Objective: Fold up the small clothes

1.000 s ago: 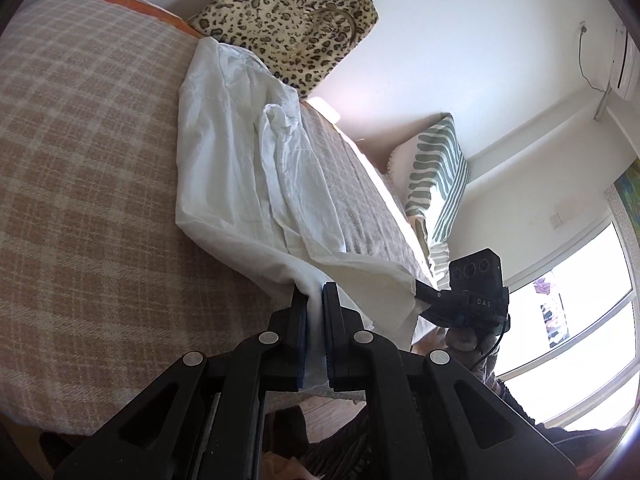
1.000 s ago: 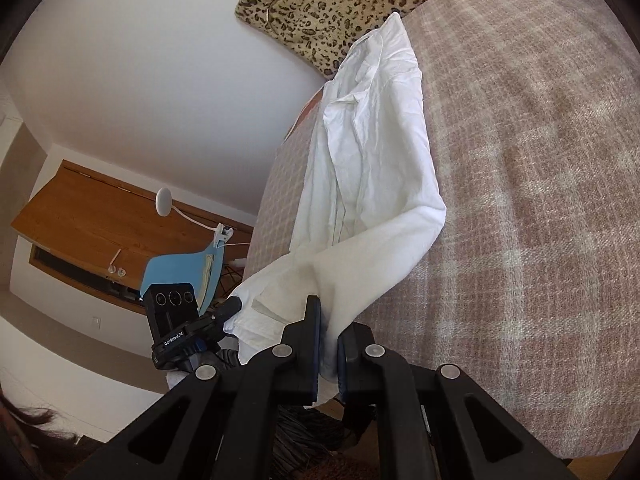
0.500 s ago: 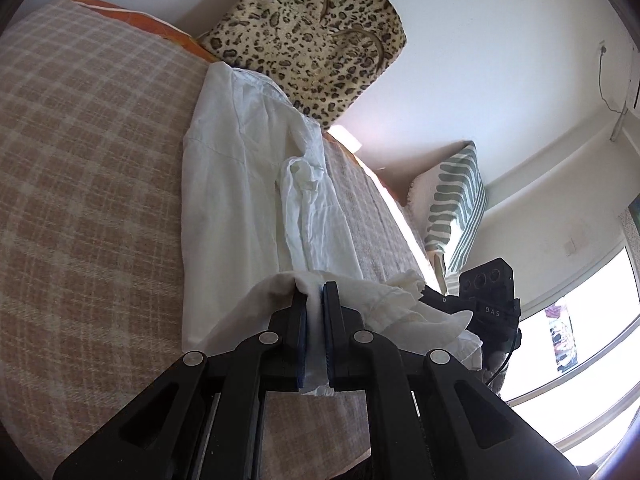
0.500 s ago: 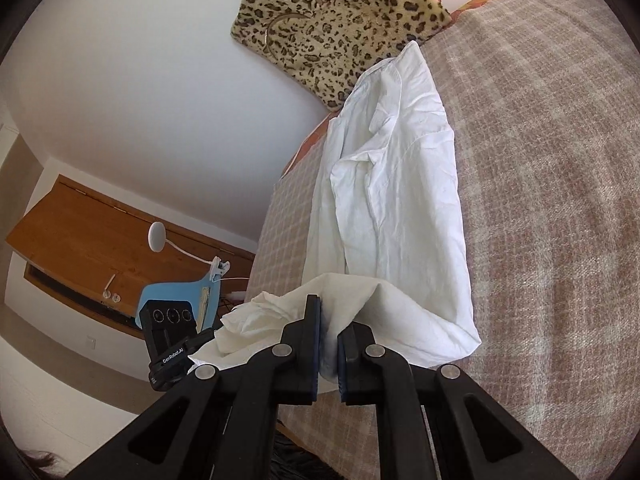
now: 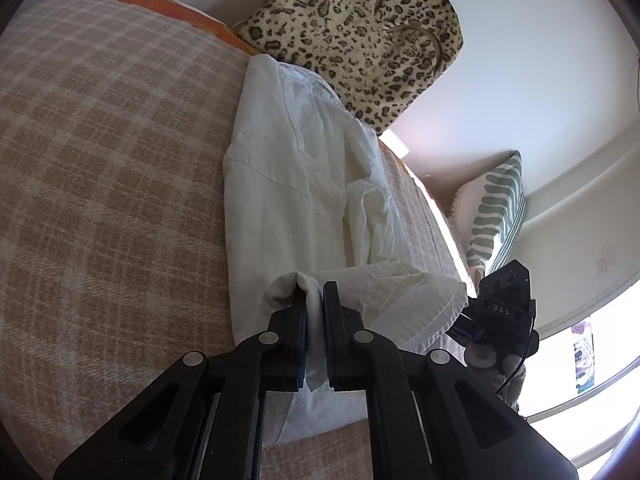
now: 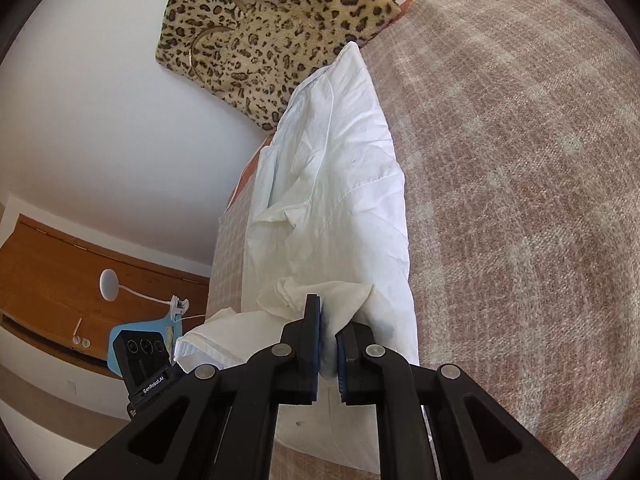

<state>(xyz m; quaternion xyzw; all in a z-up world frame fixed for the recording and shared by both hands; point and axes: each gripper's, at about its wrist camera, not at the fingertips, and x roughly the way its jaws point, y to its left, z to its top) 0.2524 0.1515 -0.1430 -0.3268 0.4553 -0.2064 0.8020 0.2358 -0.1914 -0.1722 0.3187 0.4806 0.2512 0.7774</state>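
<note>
A white shirt [image 5: 280,184] lies lengthwise on a beige plaid bed cover [image 5: 100,160], its sides folded in. My left gripper [image 5: 315,300] is shut on the shirt's near hem and holds it lifted over the shirt's lower part. My right gripper [image 6: 328,316] is shut on the same hem at the other corner; the shirt [image 6: 344,184] stretches away from it over the cover [image 6: 520,200]. The hem hangs bunched between the two grippers. Each view shows the other gripper's camera body beside the hem.
A leopard-print bag [image 5: 360,28] leans on the white wall at the shirt's far end, also in the right wrist view [image 6: 264,40]. A green-striped cushion [image 5: 496,216] sits right of the bed. A wooden desk [image 6: 60,280] with a white lamp stands to the left.
Both grippers have carried the near hem up off the bed's edge and forward over the shirt. The fold has moved toward the collar end.
</note>
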